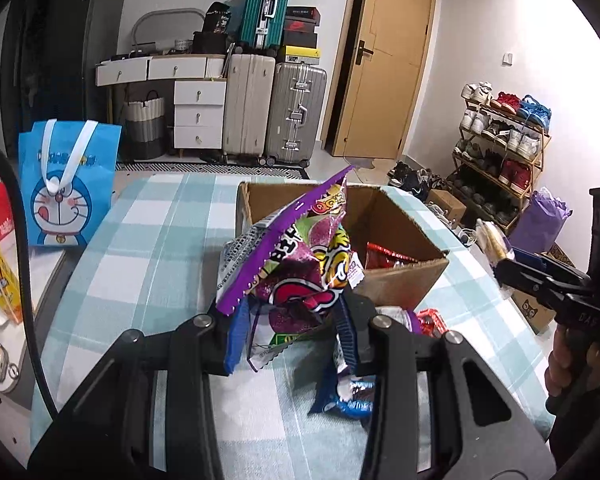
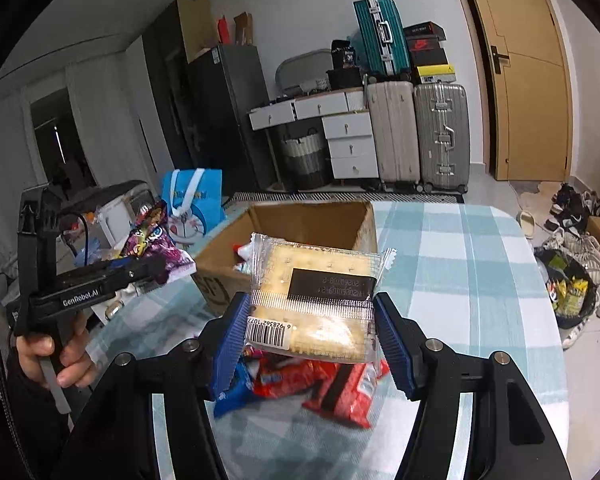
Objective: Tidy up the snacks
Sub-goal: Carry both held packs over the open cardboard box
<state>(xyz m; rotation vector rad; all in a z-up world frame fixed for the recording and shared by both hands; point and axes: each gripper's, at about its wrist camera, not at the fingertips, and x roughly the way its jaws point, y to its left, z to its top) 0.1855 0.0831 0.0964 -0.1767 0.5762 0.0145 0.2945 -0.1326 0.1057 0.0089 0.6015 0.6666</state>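
Note:
My left gripper (image 1: 292, 332) is shut on a purple snack bag (image 1: 300, 256), held up above the checked tablecloth (image 1: 148, 248) in front of the open cardboard box (image 1: 404, 280). Red packets (image 1: 384, 258) lie inside that box. My right gripper (image 2: 312, 340) is shut on a clear cracker packet (image 2: 316, 300) with a barcode, lifted above loose red packets (image 2: 332, 388) and a blue packet (image 2: 232, 392) on the table. The cardboard box (image 2: 312, 216) stands just beyond it. Each view shows the other gripper: the left gripper (image 2: 156, 268) with its purple bag (image 2: 152, 244), the right gripper (image 1: 512, 264) at the frame's right edge.
A blue cartoon gift bag (image 1: 68, 184) stands at the table's far left. Loose snack packets (image 1: 348, 396) lie under my left gripper. Suitcases (image 1: 276, 108), white drawers (image 1: 200, 116), a wooden door (image 1: 384, 64) and a shoe rack (image 1: 500, 152) line the room beyond. A person's hand (image 2: 52, 356) grips the left tool.

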